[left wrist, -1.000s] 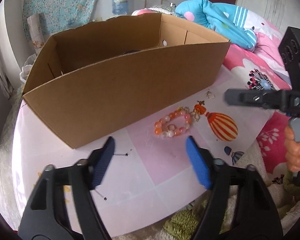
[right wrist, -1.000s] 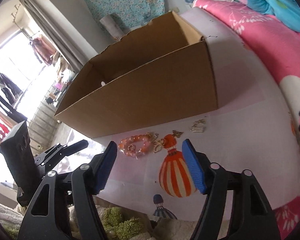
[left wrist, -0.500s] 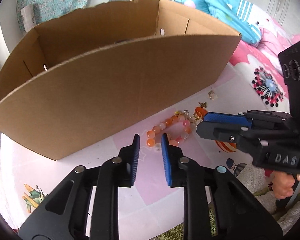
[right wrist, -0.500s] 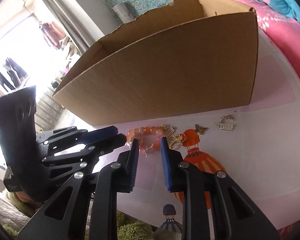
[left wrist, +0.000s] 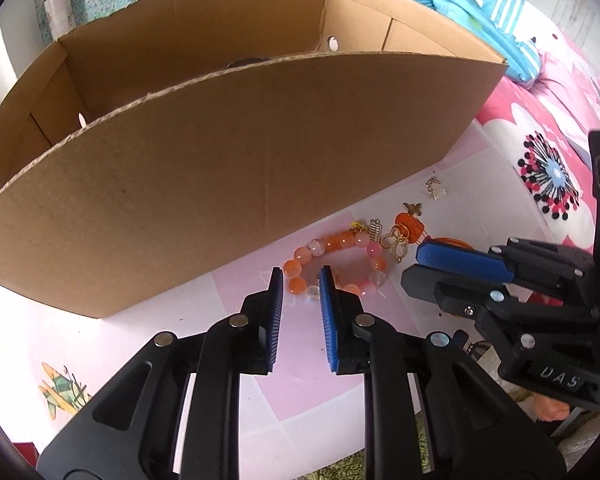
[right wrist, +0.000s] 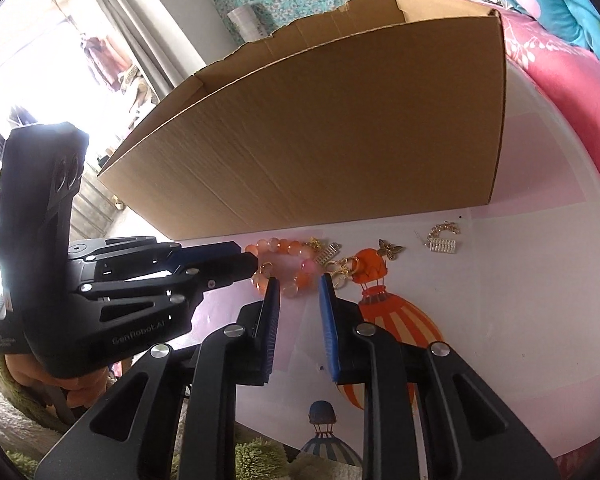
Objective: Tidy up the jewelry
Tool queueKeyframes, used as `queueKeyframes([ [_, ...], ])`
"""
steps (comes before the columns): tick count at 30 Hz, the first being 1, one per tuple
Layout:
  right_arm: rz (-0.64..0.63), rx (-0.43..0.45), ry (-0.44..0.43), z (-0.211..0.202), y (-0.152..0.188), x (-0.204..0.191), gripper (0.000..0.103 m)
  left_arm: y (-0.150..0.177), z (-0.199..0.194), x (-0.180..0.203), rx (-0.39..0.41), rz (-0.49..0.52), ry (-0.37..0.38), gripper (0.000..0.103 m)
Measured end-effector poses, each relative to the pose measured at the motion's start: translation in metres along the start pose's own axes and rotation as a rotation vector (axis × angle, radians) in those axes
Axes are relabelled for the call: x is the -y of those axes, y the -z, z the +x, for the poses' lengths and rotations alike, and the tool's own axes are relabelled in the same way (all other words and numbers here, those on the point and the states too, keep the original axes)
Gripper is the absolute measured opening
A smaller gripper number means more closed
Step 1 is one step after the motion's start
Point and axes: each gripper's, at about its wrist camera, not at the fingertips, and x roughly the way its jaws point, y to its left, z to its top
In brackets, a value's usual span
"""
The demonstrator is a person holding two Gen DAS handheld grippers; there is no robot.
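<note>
An orange and pink bead bracelet [left wrist: 332, 258] lies on the white table [left wrist: 148, 336] just in front of the cardboard box [left wrist: 228, 168]; it also shows in the right wrist view [right wrist: 284, 264]. My left gripper [left wrist: 302, 280] is narrowed to a small gap at the bracelet's near edge, with a bead between the tips; I cannot tell if it grips. My right gripper [right wrist: 300, 286] is equally narrow at the bracelet's other side. Small gold charms [left wrist: 396, 238] and a gold chain piece [right wrist: 442, 240] lie to the right.
The open box [right wrist: 340, 140] stands close behind the jewelry with something dark inside. A hot-air-balloon print [right wrist: 384, 308] decorates the table. A pink bed [left wrist: 548, 128] with a blue blanket lies to the right. A green rug [right wrist: 256, 456] is below the table edge.
Both grippers went from wide open to nearly shut, and moved in low toward the bracelet from either side. The bracelet has not moved.
</note>
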Motion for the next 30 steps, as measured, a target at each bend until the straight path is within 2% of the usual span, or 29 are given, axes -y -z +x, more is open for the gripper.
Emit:
queueKeyframes([
  [4, 0.006, 0.002, 0.002, 0.006, 0.000, -0.004, 0.020, -0.002, 0.002, -0.004, -0.008, -0.032, 0.012, 0.017],
  [8, 0.018, 0.007, -0.004, 0.007, 0.003, -0.003, 0.020, -0.001, 0.000, 0.002, 0.005, -0.006, -0.009, 0.013],
  [9, 0.019, 0.009, -0.004, 0.006, 0.004, -0.002, 0.020, -0.001, -0.001, 0.003, 0.012, 0.002, -0.011, 0.001],
  [10, 0.020, 0.012, -0.004, 0.005, 0.004, -0.001, 0.020, 0.000, -0.004, 0.006, 0.025, 0.011, -0.009, 0.000],
  [18, 0.043, 0.028, -0.016, 0.006, 0.008, 0.003, 0.020, -0.004, -0.020, 0.018, 0.078, 0.055, -0.001, 0.000],
  [23, 0.042, 0.031, -0.032, 0.005, 0.009, 0.003, 0.020, -0.008, -0.019, 0.018, 0.079, 0.071, -0.061, 0.000],
  [27, 0.032, 0.031, -0.041, 0.004, 0.009, 0.004, 0.020, -0.008, -0.010, 0.014, 0.046, 0.056, -0.043, 0.016],
  [30, 0.024, 0.029, -0.042, 0.004, 0.009, 0.005, 0.020, -0.008, -0.005, 0.014, 0.033, 0.053, -0.049, 0.016],
])
